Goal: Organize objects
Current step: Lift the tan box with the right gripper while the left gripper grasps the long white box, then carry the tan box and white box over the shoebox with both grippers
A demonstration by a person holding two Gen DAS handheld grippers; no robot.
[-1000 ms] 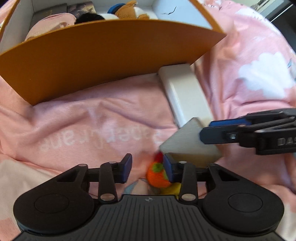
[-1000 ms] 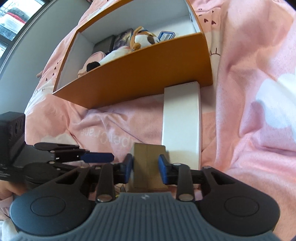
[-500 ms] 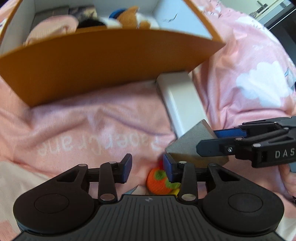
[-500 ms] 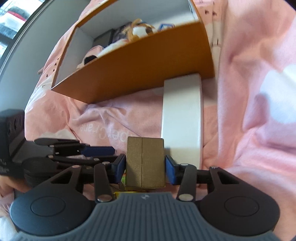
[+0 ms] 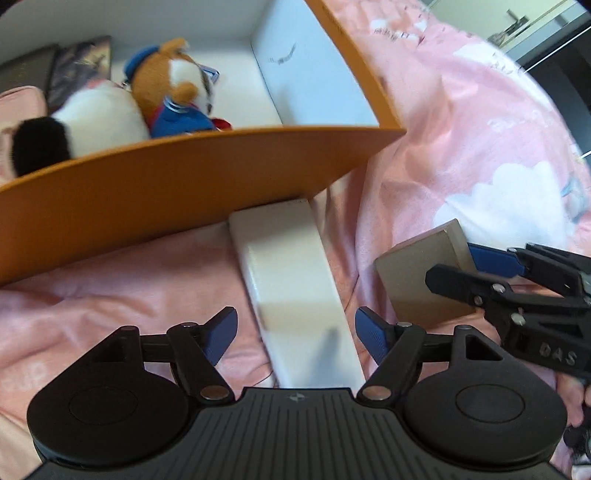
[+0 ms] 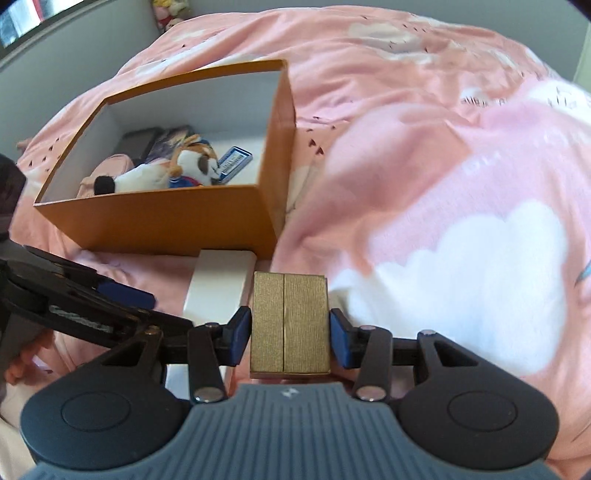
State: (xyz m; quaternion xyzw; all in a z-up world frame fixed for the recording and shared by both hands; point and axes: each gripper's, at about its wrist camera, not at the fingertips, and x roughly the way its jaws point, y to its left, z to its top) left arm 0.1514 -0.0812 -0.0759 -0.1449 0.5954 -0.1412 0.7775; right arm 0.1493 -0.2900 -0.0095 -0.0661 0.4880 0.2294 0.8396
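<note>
Spreading its fingers over the white box (image 5: 295, 291) with nothing between them, the left gripper (image 5: 295, 332) has shifted across, while the right gripper (image 6: 291, 336) stays clamped on the lifted gold box (image 6: 289, 325), bound for the orange box (image 6: 166, 218).

I am looking down at a bed covered by a pink duvet (image 6: 424, 155) that fills most of both views. It is printed with white clouds (image 6: 469, 291) and scattered small dark marks, and it lies in soft rumpled folds. In the upper left of the right wrist view, a grey wall (image 6: 74, 40) rises behind the bed, with a bright window strip (image 6: 22, 22) at the very corner and some small soft toys (image 6: 171, 13) against the wall, too small to make out. In the upper right of the left wrist view, dark furniture (image 5: 546, 62) stands beyond the bed edge, blurred. Daylight is even and soft.
</note>
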